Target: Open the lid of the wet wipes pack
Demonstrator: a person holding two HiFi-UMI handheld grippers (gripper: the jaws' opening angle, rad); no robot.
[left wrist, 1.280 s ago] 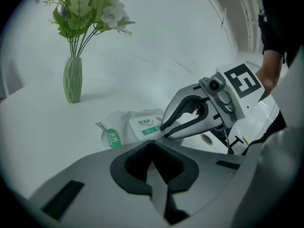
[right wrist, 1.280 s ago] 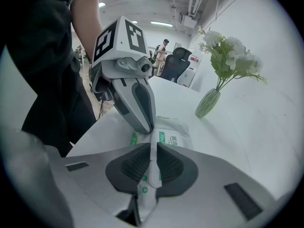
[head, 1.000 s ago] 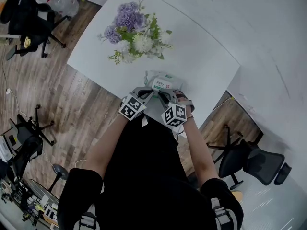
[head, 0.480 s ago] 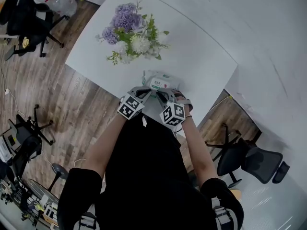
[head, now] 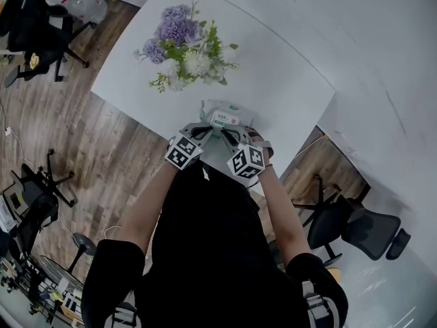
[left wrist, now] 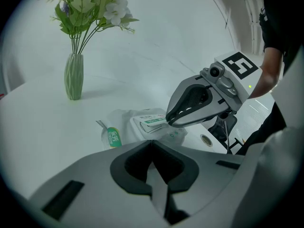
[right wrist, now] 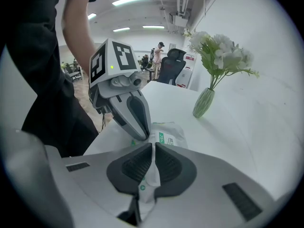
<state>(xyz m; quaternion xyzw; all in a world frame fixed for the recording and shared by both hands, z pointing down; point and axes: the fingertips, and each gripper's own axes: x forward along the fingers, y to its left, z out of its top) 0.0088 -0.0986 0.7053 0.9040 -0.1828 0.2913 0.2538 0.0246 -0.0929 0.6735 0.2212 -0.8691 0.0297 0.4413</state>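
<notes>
The wet wipes pack (head: 222,115) is crinkled glossy plastic film, the table (head: 287,80) smooth matt, the floor (head: 61,135) wood.

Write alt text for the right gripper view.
The right hand-held gripper is shut on a fold of the wet wipes pack on a white table. The left hand-held gripper points down at the pack; a vase of flowers stands behind.

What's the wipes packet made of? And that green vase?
The wipes packet looks like soft, slightly shiny plastic film, because it crinkles and sags. Its lid is probably stiffer white plastic: flat, with neat edges. The green vase could be ceramic or glass. It is ribbed with a dull finish, and the look doesn't settle which.
</notes>
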